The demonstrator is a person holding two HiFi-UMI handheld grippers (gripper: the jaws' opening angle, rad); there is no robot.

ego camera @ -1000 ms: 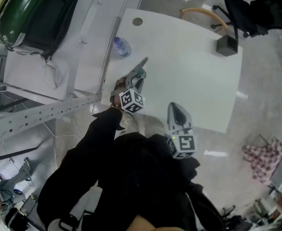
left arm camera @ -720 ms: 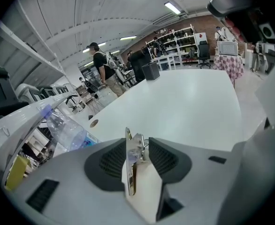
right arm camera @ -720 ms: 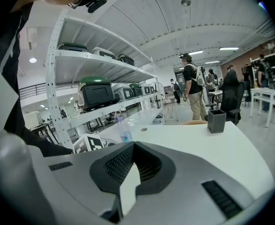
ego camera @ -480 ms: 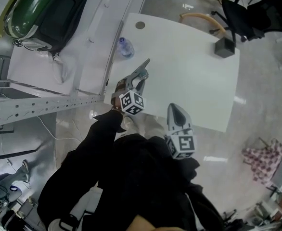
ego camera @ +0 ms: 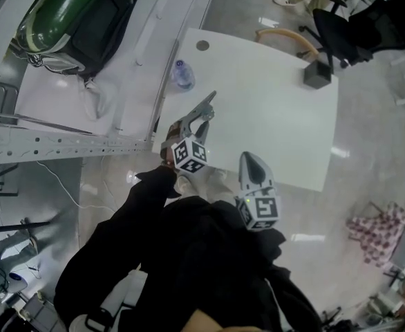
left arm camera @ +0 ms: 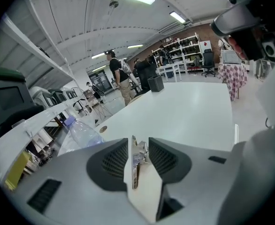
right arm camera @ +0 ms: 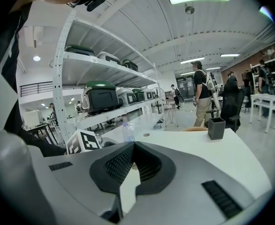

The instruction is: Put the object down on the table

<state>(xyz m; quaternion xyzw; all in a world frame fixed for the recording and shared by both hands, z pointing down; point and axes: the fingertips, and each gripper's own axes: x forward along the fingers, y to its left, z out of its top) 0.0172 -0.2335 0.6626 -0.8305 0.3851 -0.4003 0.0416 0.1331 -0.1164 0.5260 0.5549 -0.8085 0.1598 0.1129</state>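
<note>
My left gripper [ego camera: 208, 101] reaches over the near left edge of the white table [ego camera: 271, 116]. In the left gripper view it [left arm camera: 137, 142] is shut on a thin flat silvery object [left arm camera: 134, 165], which stands on edge between the ribbed pads above the tabletop [left arm camera: 189, 111]. The object is too small to make out in the head view. My right gripper [ego camera: 249, 155] sits at the table's near edge, to the right of the left one. Its jaws [right arm camera: 133, 146] are shut with nothing between them.
A clear water bottle [ego camera: 182, 73] stands near the table's left edge, and also shows as a bottle [left arm camera: 83, 132] ahead of the left jaws. A black box [ego camera: 317, 77] sits at the far right corner. Shelving with a green-lidded case [ego camera: 71, 12] runs along the left. People and a chair [ego camera: 341, 23] are beyond.
The head view has shifted slightly, so the table sits lower in frame. Both grippers hold nearly the same places, the left still shut on the thin object.
</note>
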